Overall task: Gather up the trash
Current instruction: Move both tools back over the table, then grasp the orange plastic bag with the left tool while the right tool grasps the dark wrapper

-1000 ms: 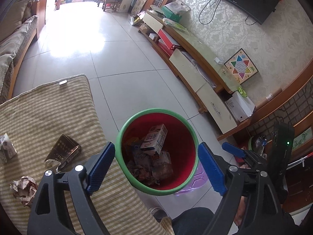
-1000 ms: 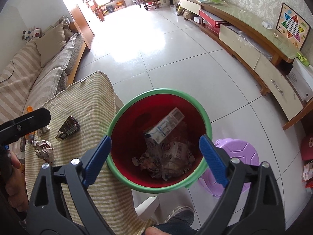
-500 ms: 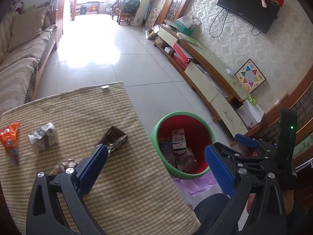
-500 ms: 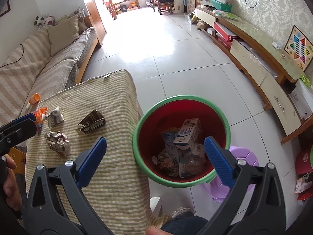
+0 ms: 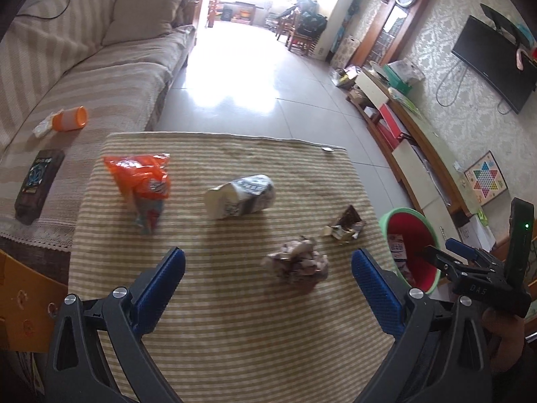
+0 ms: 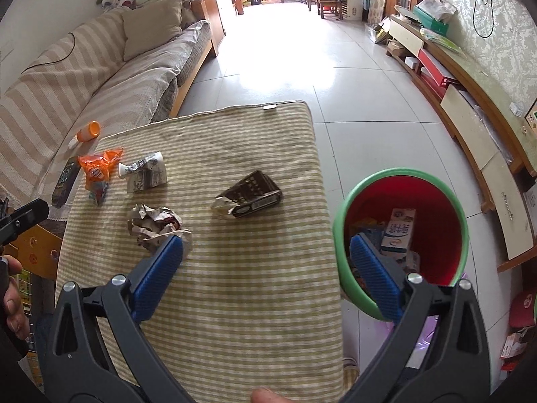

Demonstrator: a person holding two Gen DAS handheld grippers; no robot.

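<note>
On the striped table cloth [image 5: 235, 319] lie an orange snack bag [image 5: 144, 184], a crushed white carton [image 5: 240, 194], a crumpled paper ball [image 5: 298, 263] and a dark brown wrapper [image 5: 347, 226]. The same pieces show in the right wrist view: bag [image 6: 97, 171], carton [image 6: 144, 173], paper ball [image 6: 154, 226], wrapper [image 6: 250, 196]. A red bin with a green rim [image 6: 402, 235] stands right of the table and holds cartons. My left gripper [image 5: 268, 288] is open and empty above the table, near the paper ball. My right gripper [image 6: 266, 268] is open and empty between table and bin.
A striped sofa [image 6: 84, 77] runs along the left, with an orange cup [image 5: 68, 119] and a dark box [image 5: 38, 181] on it. A long low cabinet [image 6: 470, 100] lines the right wall. A purple stool [image 6: 426, 332] stands under the bin. Tiled floor lies beyond the table.
Both grippers have swung left from over the bin to over the table. The table trash is now ahead of both; the bin has shifted to the right of each view.
</note>
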